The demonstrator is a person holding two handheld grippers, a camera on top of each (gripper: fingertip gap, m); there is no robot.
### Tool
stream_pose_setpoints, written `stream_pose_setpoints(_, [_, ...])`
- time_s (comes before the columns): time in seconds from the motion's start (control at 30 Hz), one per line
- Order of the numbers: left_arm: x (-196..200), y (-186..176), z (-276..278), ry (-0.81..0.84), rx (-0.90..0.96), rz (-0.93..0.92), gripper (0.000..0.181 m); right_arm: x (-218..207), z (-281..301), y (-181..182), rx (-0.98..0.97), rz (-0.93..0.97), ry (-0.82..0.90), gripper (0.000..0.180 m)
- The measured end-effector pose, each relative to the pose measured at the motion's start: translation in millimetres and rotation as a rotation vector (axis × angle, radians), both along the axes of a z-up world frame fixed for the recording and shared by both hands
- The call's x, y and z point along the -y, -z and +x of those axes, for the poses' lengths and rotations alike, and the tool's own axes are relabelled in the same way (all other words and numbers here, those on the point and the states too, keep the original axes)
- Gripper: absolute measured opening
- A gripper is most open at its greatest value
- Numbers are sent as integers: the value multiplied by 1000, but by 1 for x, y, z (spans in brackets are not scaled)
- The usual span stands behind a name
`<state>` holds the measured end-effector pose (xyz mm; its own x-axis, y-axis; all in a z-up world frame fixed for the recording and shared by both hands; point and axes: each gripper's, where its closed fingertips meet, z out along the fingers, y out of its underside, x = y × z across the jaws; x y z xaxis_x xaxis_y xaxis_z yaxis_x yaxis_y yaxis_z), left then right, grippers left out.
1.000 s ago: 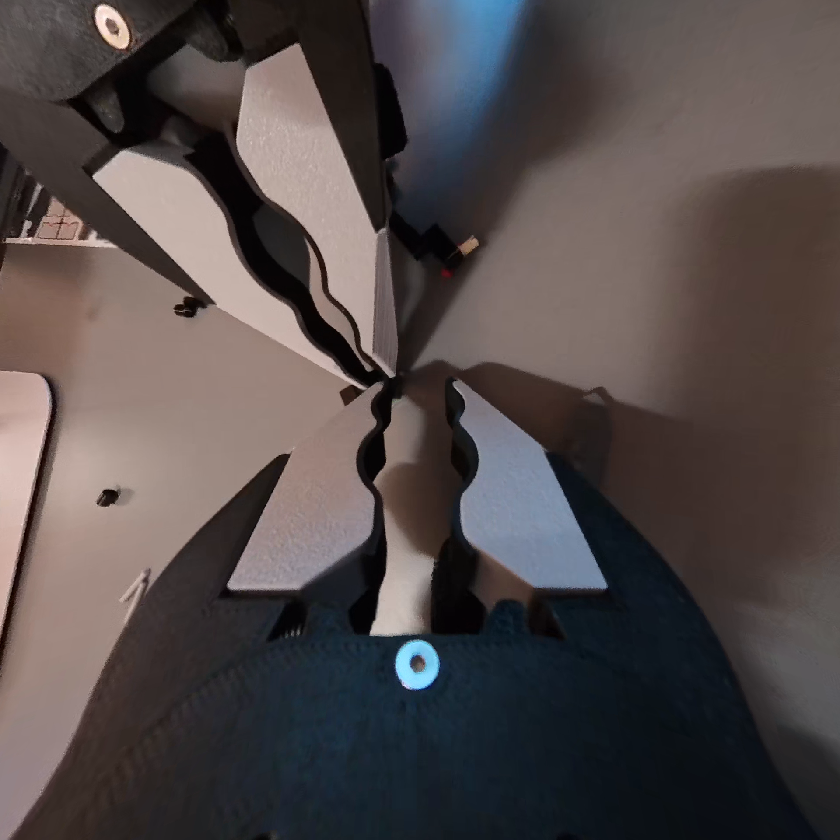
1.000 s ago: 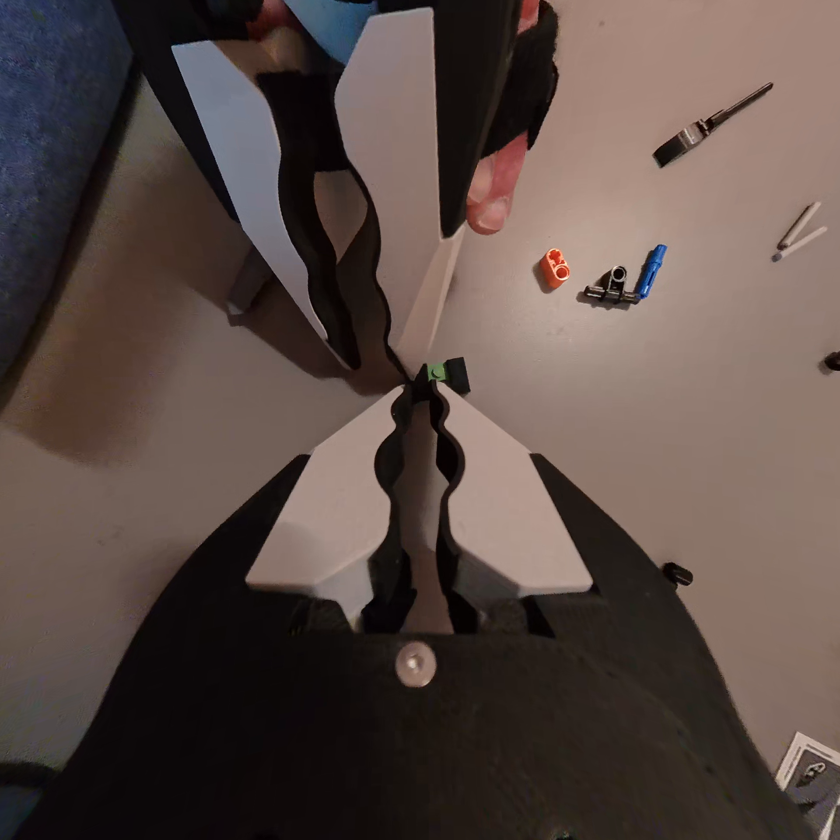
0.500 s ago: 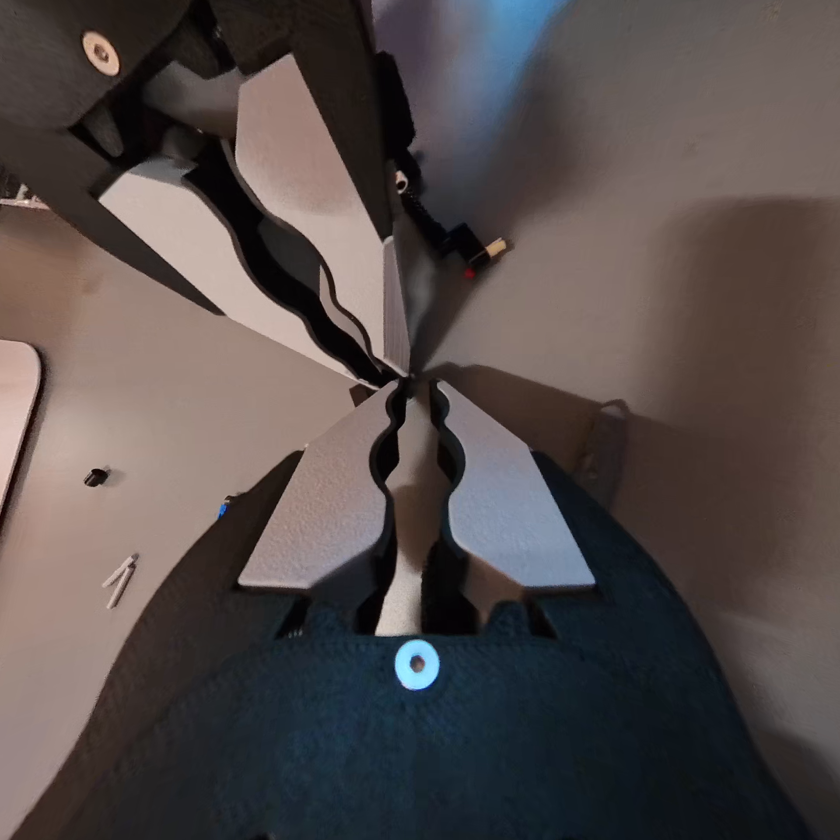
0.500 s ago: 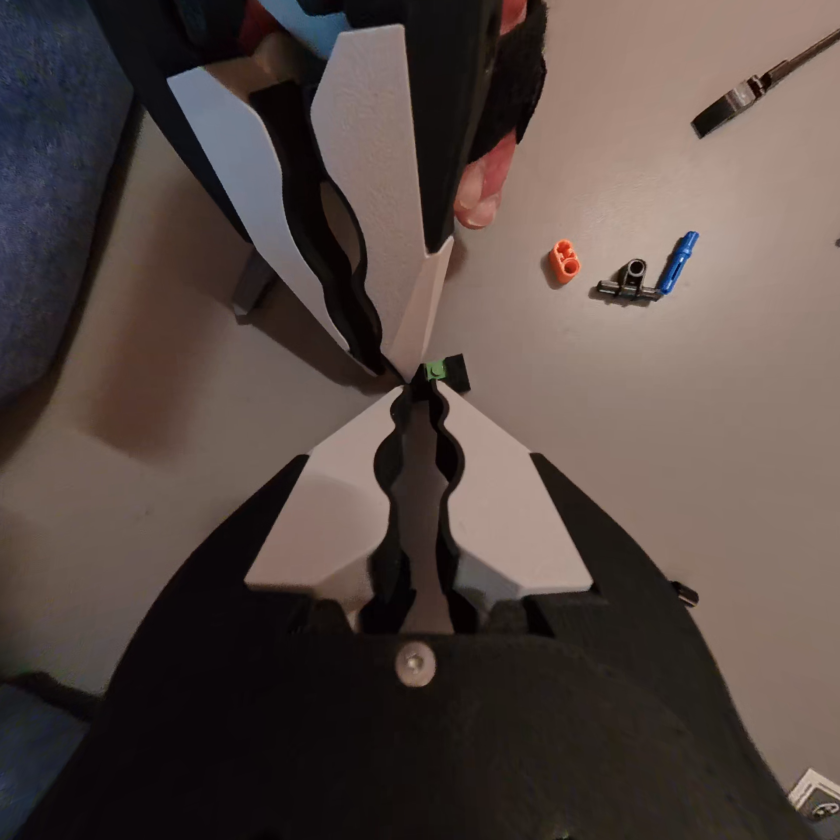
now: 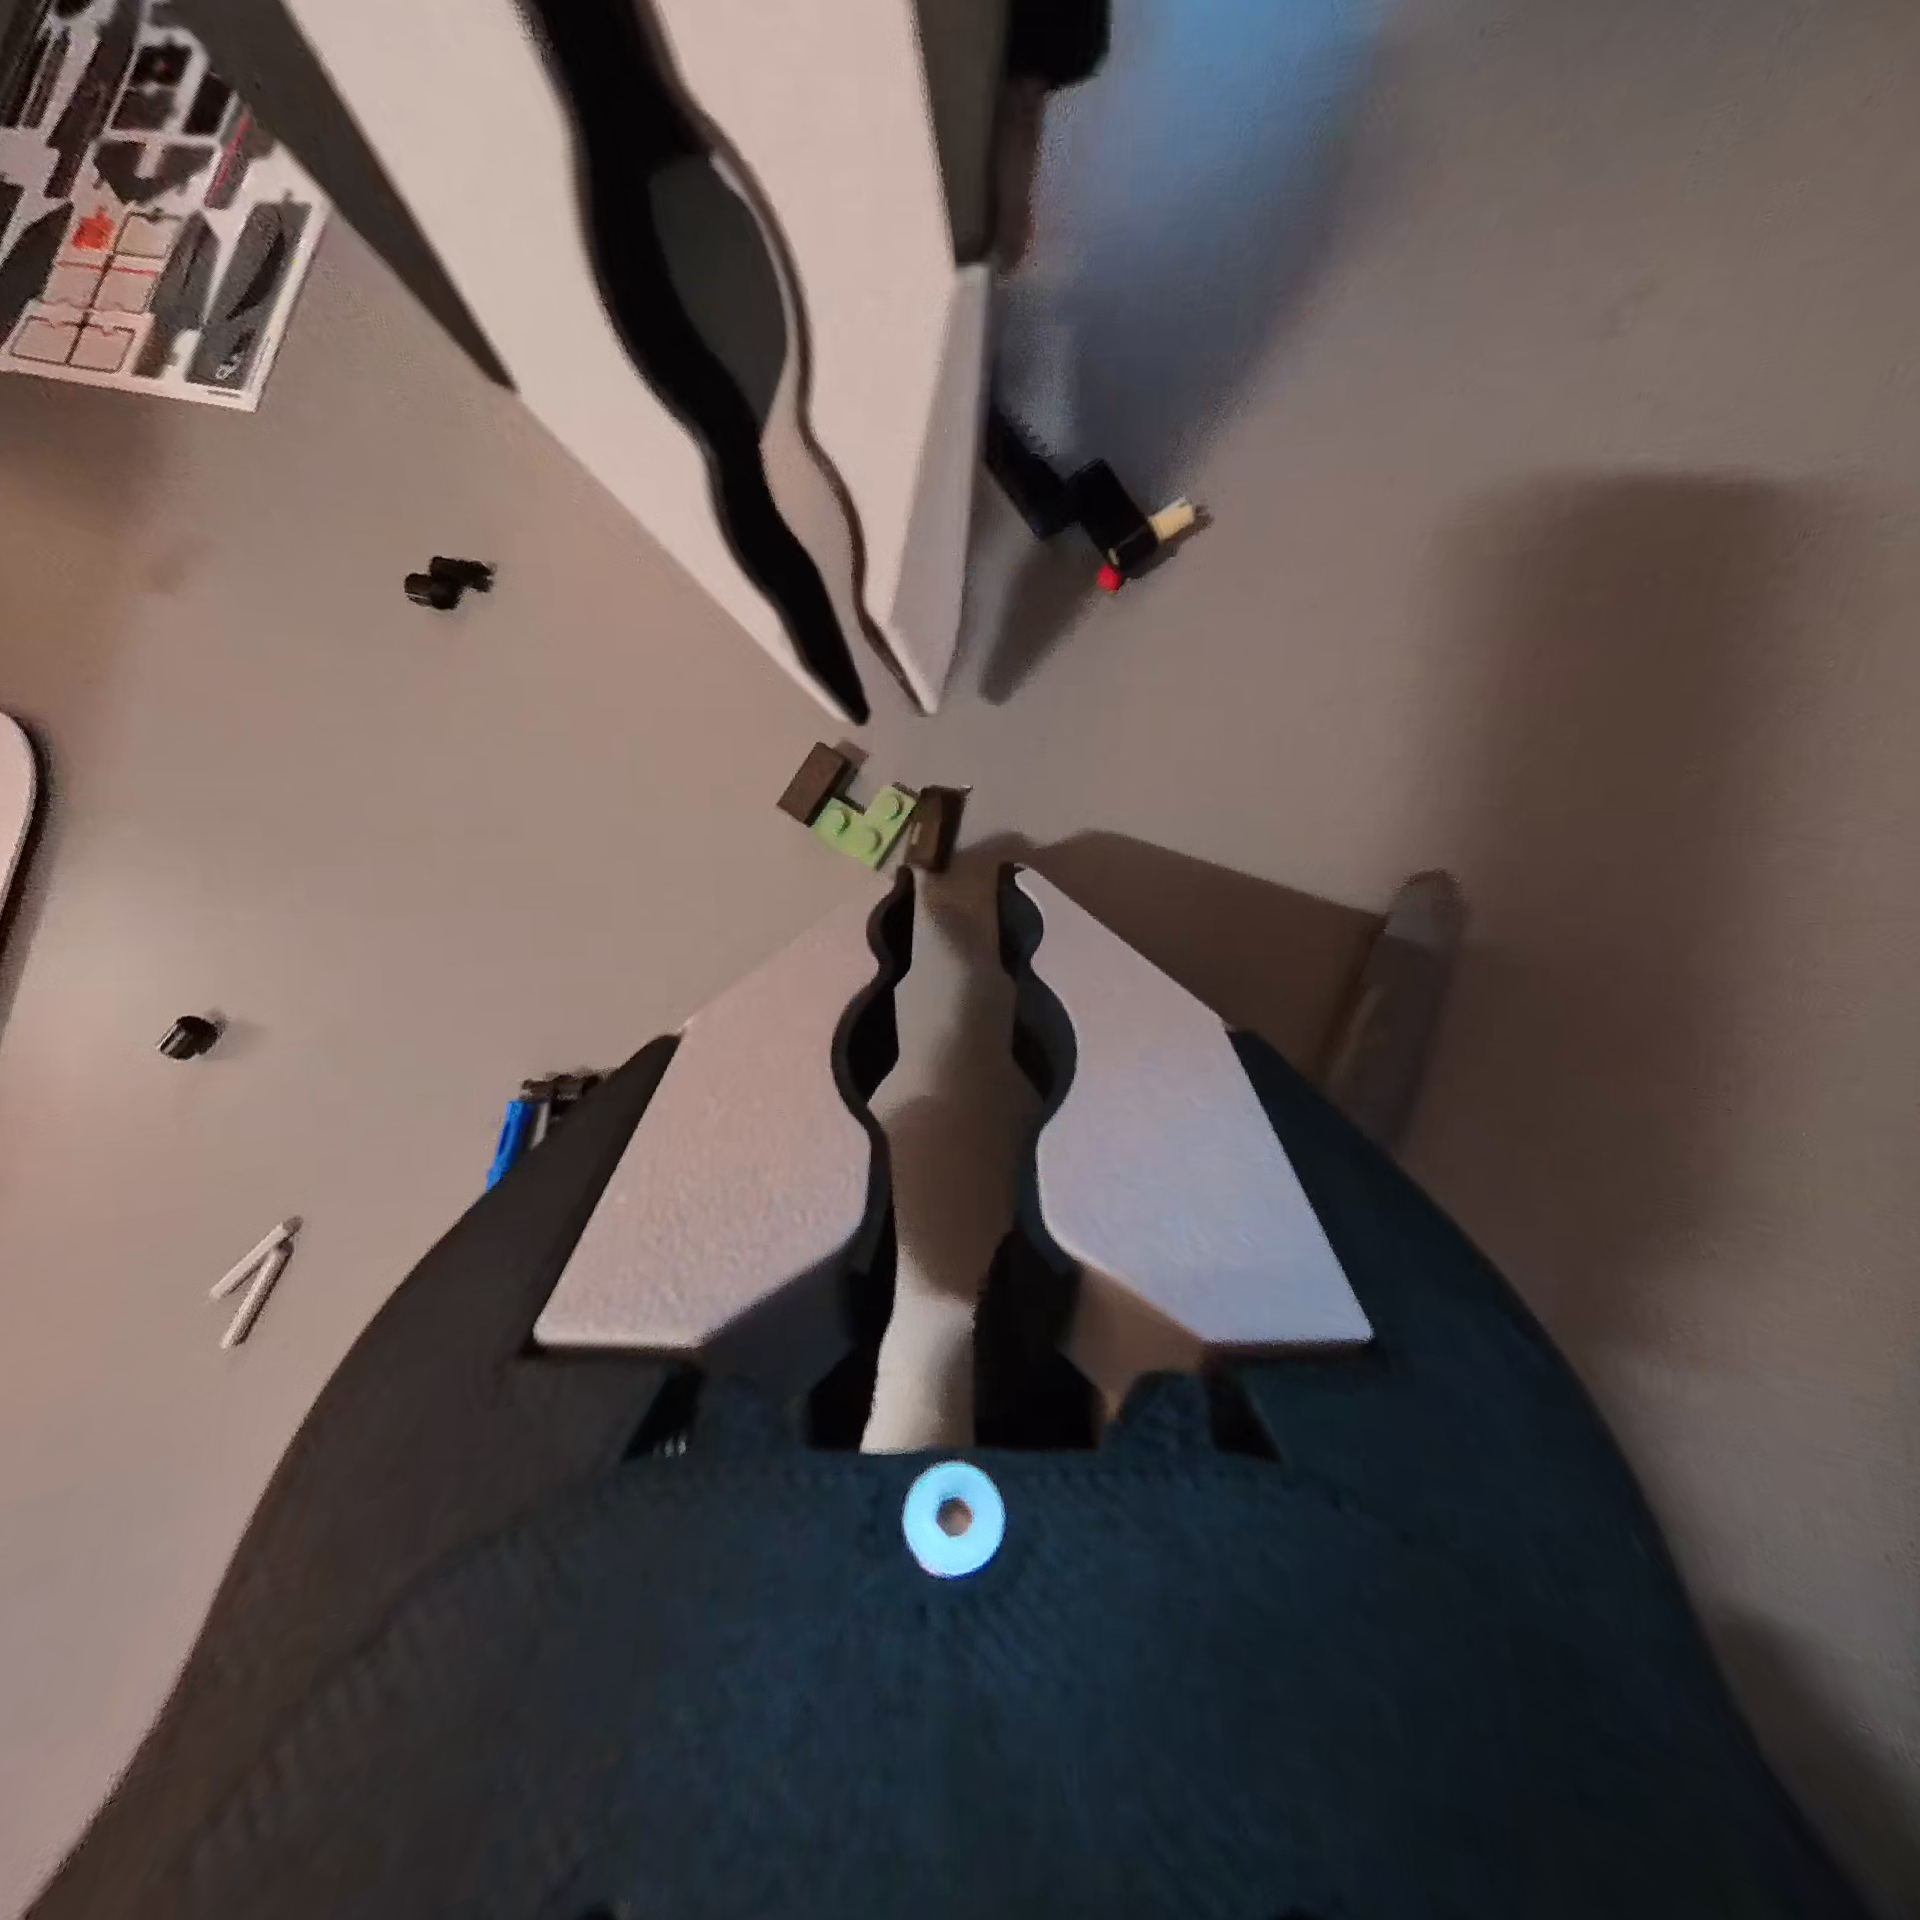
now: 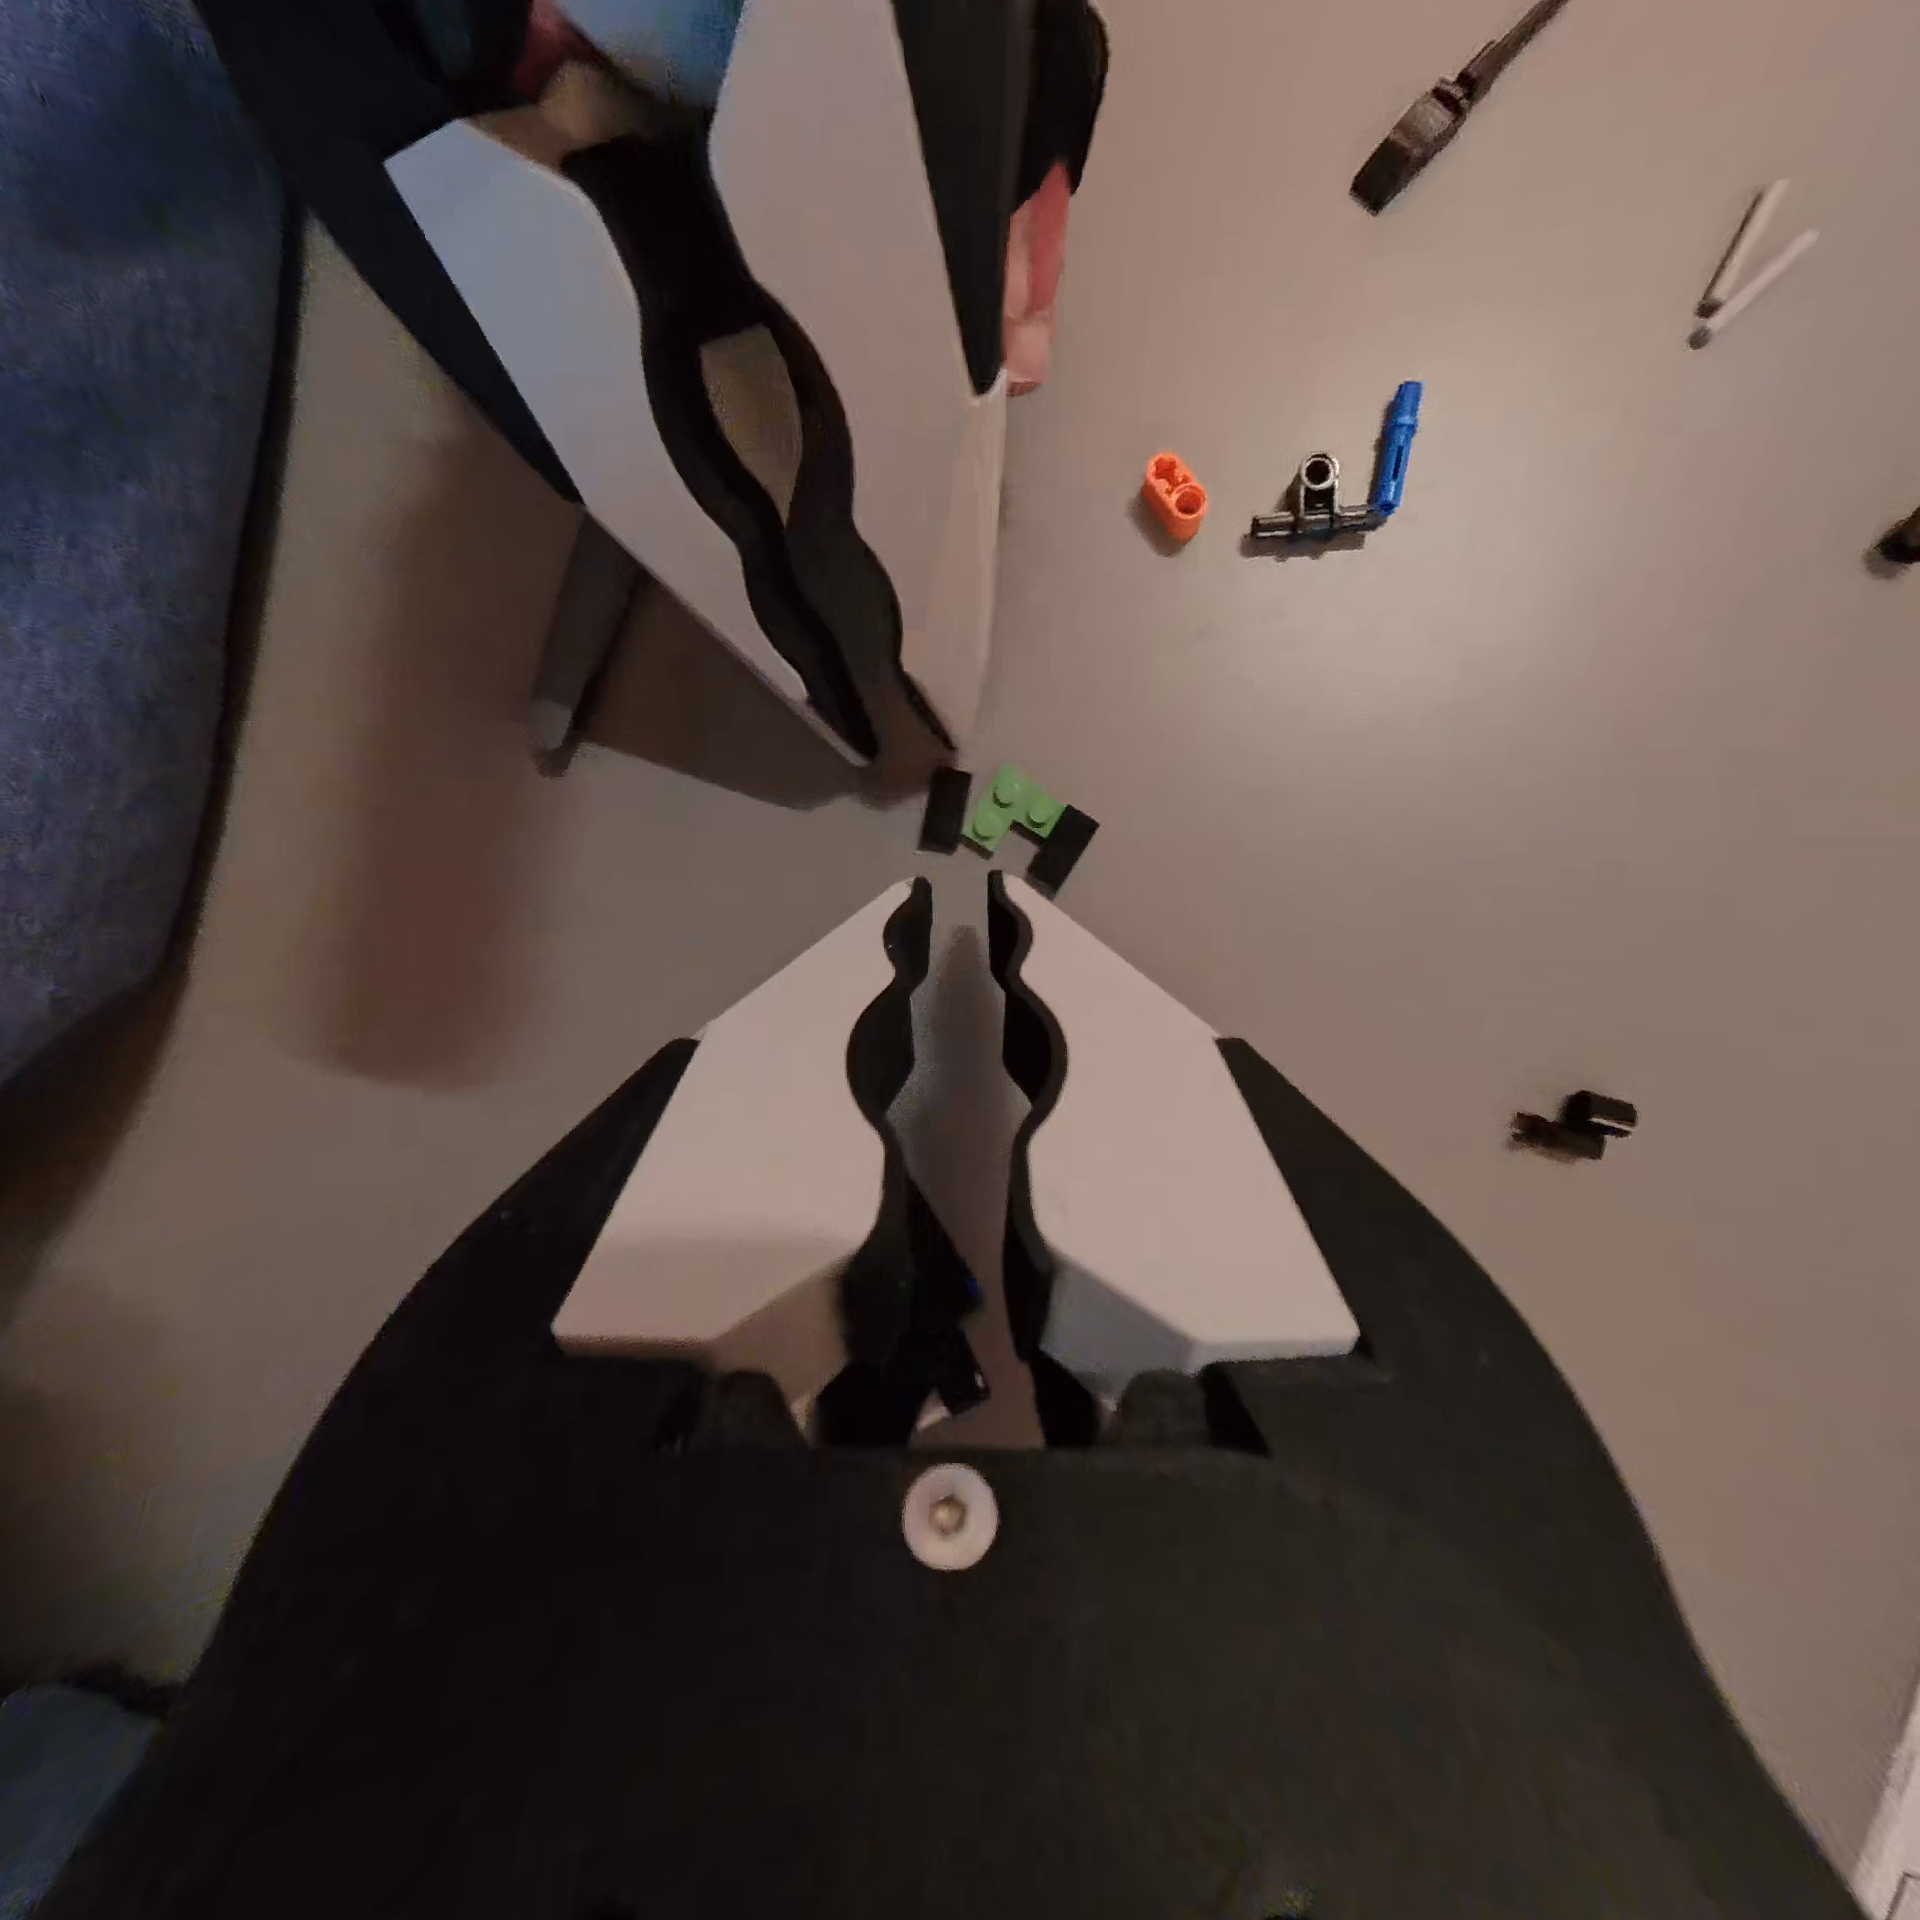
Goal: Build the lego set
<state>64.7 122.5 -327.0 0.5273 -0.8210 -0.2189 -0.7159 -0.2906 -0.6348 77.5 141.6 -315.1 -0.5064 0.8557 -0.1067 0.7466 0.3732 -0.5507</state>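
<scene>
On the grey desk [image 6: 1455, 831] my left gripper [image 5: 954, 883] and right gripper [image 6: 951, 894] face each other, jaws slightly parted and holding nothing, the small green-and-black lego assembly [image 6: 1006, 821] lying loose between their tips (other loose parts lie well apart). I judge the next grasp wants one black end pinched squarely, not the green plate [image 5: 864, 826].

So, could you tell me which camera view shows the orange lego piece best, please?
The right wrist view: the orange piece lies in plain sight on the table, left of a black connector and a blue pin, sharp enough to show its two holes. The left wrist view does not show it.
</scene>
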Motion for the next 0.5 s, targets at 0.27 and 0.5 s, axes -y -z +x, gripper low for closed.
stream_pose_setpoints(0.27, [-1,4,6,-3,30,-35,14,11,-4,13,-13,0,130,10])
stream_pose_setpoints(0.5, [-1,4,8,2,44,-51,12,8,-8,16,-20,22,164,5])
